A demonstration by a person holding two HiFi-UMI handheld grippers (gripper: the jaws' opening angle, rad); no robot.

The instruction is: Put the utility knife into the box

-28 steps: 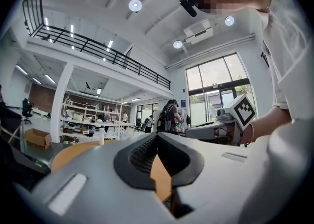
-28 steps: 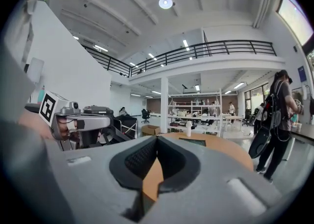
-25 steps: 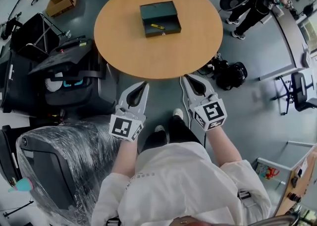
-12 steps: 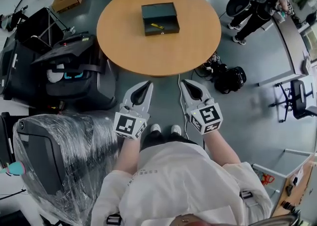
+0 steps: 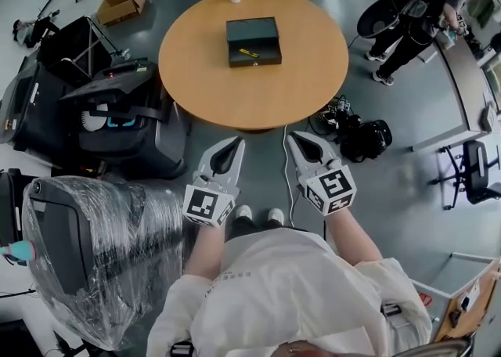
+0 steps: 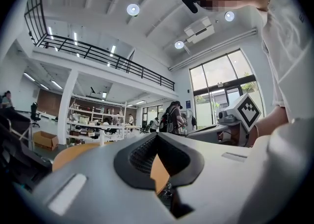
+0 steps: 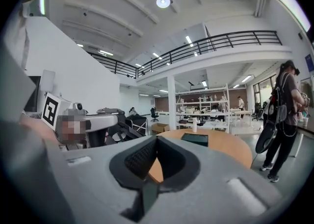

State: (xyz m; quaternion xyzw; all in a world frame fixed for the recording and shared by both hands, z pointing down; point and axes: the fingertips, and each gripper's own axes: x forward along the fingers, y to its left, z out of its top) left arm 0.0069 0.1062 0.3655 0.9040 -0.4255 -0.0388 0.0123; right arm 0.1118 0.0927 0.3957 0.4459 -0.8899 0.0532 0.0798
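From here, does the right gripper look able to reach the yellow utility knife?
Probably not. The right gripper is over the floor, short of the round table, and the utility knife lies at the box near the table's middle. Nothing blocks the way.

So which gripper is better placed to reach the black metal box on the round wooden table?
Left, narrowly: both the left gripper and right gripper are shut, empty, short of the table; the box lies slightly nearer the left.

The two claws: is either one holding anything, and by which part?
Nothing is held. The left claw and the right claw are both shut and empty, short of the round table.
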